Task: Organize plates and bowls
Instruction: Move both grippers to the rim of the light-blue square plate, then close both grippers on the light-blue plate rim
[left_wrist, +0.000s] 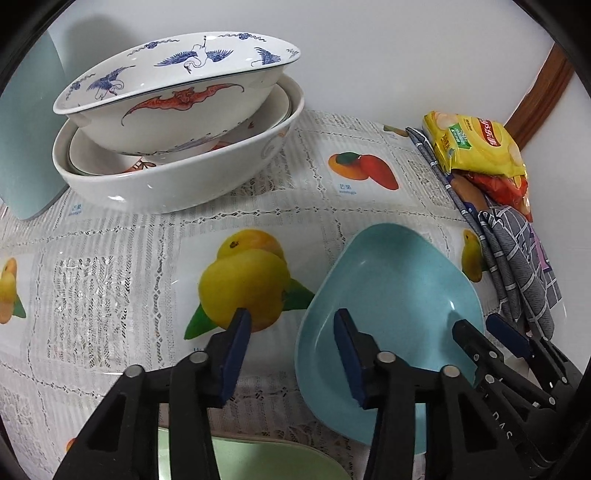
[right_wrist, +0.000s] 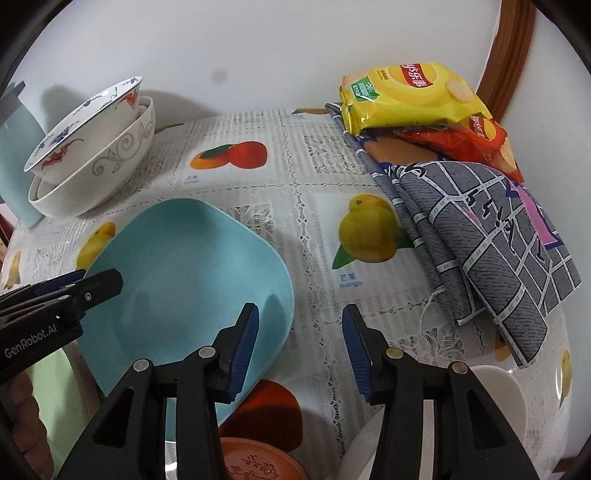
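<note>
A light blue squarish plate (left_wrist: 391, 291) lies on the fruit-print tablecloth; it also shows in the right wrist view (right_wrist: 184, 266). My left gripper (left_wrist: 291, 332) is open, its right finger over the plate's left rim, its left finger over the cloth. My right gripper (right_wrist: 301, 328) is open, its left finger over the plate's right edge. A stack of white painted bowls (left_wrist: 177, 122) stands at the back left, the top one tilted; it shows in the right wrist view too (right_wrist: 92, 147). The right gripper (left_wrist: 491, 332) appears at the plate's right side.
Yellow and red snack bags (right_wrist: 410, 99) and a folded grey checked cloth (right_wrist: 491, 229) lie at the back right. A pale blue object (left_wrist: 26, 122) stands at far left. A green plate (left_wrist: 251, 458), a terracotta dish (right_wrist: 258, 461) and a white dish (right_wrist: 498, 387) sit at the near edge.
</note>
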